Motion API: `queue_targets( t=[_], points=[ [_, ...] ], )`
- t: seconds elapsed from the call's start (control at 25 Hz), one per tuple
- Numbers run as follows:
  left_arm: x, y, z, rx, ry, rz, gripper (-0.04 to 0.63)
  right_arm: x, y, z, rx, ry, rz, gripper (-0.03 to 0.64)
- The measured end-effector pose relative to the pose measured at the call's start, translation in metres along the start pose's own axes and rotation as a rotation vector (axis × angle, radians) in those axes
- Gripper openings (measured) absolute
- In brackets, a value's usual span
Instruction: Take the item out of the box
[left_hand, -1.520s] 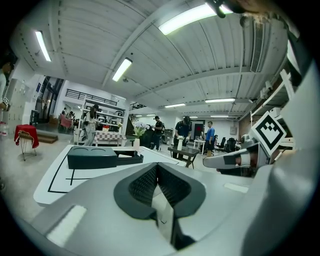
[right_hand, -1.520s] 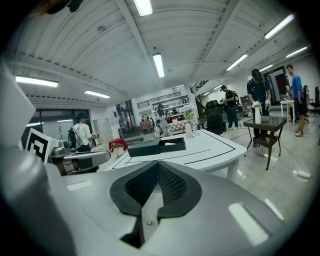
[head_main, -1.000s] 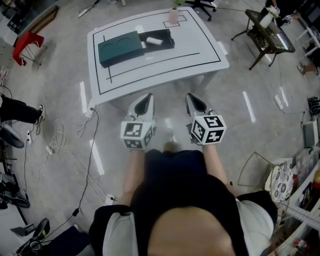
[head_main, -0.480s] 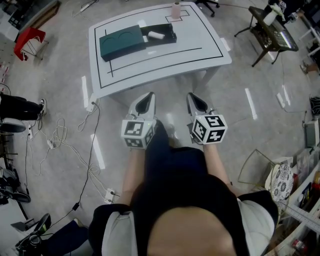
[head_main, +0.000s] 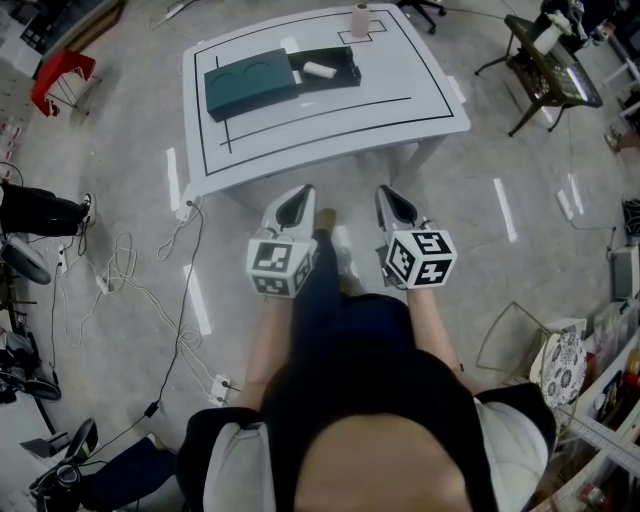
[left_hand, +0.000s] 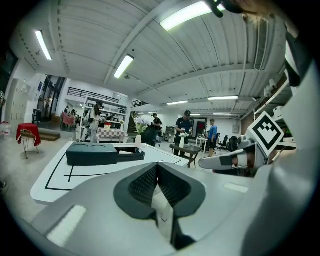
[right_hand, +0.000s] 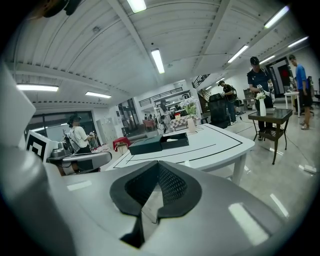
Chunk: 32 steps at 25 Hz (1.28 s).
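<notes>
Left gripper (head_main: 302, 190): jaws closed tight, nothing held. Far ahead of these jaws, on the table (head_main: 420, 110), sits a dark green box (head_main: 342, 82). Its lid (head_main: 250, 85) is off and touching its left side, and the white item (head_main: 319, 70) lies inside. Right gripper (head_main: 386, 190): jaws pressed together, empty; the box is well ahead and left of them.

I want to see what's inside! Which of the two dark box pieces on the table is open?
The right-hand tray, with a white roll inside; the teal piece beside it shows a closed top.
</notes>
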<state>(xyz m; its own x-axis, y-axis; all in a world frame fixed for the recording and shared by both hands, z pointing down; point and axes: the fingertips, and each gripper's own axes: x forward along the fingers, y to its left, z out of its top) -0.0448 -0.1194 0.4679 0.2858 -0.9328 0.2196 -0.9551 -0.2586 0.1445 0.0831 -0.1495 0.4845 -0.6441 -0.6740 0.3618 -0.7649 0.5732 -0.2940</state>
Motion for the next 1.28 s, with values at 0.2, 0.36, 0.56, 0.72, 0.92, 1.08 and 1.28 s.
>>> queue_targets(
  t=[0.2,0.36,0.56,0.72,0.92,1.08,1.28],
  points=[
    [0.011,0.012,0.003,0.001,0.006,-0.003,0.009,0.016,-0.003,0.007,0.007,-0.004,-0.004,0.002],
    [0.028,0.026,0.007,-0.001,0.007,-0.004,0.009,0.034,-0.009,0.012,0.013,-0.001,-0.011,0.002],
    [0.055,0.046,0.018,-0.008,0.004,-0.006,0.009,0.062,-0.017,0.028,0.014,0.004,-0.013,0.002],
    [0.077,0.058,0.03,-0.008,0.001,-0.012,0.009,0.085,-0.025,0.044,0.009,0.01,-0.008,0.002],
    [0.104,0.077,0.045,0.001,0.002,-0.008,0.009,0.116,-0.031,0.066,-0.002,0.012,0.007,0.002],
    [0.124,0.092,0.053,-0.003,0.007,-0.006,0.009,0.142,-0.035,0.081,-0.009,0.017,0.016,0.002],
    [0.147,0.111,0.062,-0.011,-0.003,-0.009,0.009,0.171,-0.04,0.097,-0.017,0.02,0.017,0.002]
  ],
)
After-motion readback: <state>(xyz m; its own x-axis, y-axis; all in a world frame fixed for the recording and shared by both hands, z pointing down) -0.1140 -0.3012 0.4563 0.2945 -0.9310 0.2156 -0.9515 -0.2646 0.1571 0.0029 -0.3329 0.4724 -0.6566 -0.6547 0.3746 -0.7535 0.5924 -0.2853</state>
